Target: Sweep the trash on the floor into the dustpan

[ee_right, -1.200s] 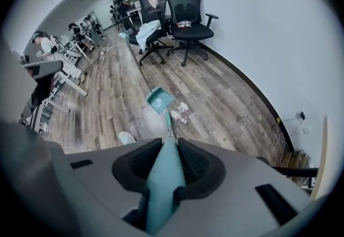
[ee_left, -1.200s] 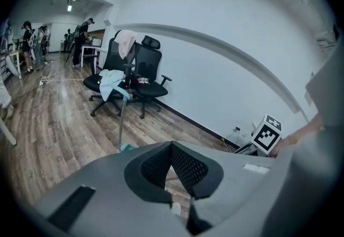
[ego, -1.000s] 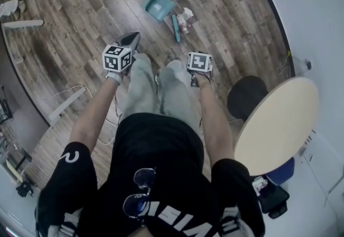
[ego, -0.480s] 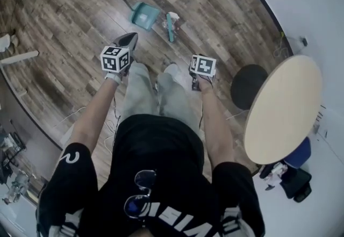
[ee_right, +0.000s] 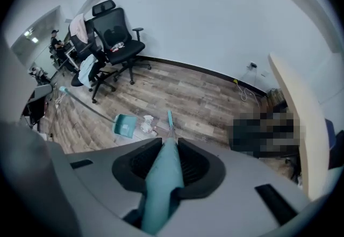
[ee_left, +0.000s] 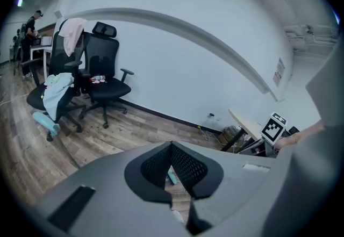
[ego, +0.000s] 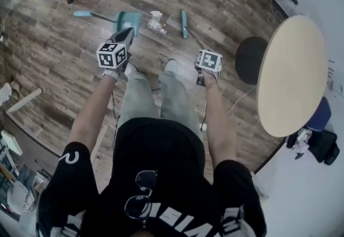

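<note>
A teal dustpan [ego: 129, 20] lies on the wood floor, its long handle [ego: 91, 14] pointing left. Crumpled white trash [ego: 156, 22] sits just right of the pan's mouth. The teal broom head [ego: 184, 23] rests on the floor right of the trash, apart from it. My right gripper [ego: 203, 58] is shut on the broom handle [ee_right: 161, 177], which runs down to the broom head [ee_right: 170, 119]; the dustpan [ee_right: 126, 124] and trash [ee_right: 147, 123] lie to its left. My left gripper [ego: 129, 31] hovers near the pan, shut and empty [ee_left: 171, 145].
A round pale table [ego: 293, 74] and a black round seat [ego: 250, 58] stand close on the right. Black office chairs [ee_left: 102, 77] stand at the far left by the white wall. Cables [ego: 242, 96] trail on the floor. The person's legs and shoes [ego: 171, 66] are between the grippers.
The broom head has moved from beside the dustpan to the right of the trash. My right gripper shifted right with it. The view has turned, bringing the dustpan handle leftward.
</note>
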`<state>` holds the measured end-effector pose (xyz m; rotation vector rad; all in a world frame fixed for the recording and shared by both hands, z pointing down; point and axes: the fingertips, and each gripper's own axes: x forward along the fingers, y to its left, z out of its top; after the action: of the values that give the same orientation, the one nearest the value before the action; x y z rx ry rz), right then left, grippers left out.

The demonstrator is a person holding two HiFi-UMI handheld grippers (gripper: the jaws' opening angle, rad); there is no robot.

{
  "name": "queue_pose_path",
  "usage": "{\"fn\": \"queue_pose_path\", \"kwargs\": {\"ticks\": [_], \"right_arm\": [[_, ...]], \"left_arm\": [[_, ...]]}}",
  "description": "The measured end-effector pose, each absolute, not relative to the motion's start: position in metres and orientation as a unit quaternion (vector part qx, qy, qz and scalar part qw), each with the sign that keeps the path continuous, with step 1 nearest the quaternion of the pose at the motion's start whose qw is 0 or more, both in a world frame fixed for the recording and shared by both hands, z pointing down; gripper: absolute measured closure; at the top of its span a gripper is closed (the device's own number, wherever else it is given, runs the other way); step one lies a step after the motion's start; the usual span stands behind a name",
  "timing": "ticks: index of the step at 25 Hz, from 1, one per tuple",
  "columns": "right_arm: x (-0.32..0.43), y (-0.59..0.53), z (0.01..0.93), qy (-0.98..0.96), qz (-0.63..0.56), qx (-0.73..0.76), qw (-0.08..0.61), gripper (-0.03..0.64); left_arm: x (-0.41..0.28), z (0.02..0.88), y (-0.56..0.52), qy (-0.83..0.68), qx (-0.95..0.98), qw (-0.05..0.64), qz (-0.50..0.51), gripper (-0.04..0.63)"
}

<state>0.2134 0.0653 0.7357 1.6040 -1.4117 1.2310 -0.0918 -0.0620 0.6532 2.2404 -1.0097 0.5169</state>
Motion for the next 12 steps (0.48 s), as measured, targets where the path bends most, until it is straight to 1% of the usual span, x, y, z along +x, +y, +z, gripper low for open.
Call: {"fn": "queue_pose_path", "kwargs": {"ticks": [3,4,8,12], "right_arm": [[0.256,0.09,0.739,-0.451,0.455,0.656,0.399,0.532],[0.261,0.095,0.741,-0.432,0.455,0.662,0.409,0.532],[0.245,0.095,0.758,-0.416,0.469,0.664,0.408,0.532],[0.204,0.086,0.772,-0.415,0.486,0.655,0.404,0.532]], "left_arm": [[-0.082,0.66,-0.079,-0.359,0.857,0.31,0.202,0.597],[-0.081,0.663,-0.083,-0.352,0.859,0.309,0.205,0.598],[-0.088,0.672,-0.097,-0.333,0.864,0.308,0.217,0.598],[-0.114,0.679,-0.108,-0.329,0.863,0.31,0.226,0.597]]}}
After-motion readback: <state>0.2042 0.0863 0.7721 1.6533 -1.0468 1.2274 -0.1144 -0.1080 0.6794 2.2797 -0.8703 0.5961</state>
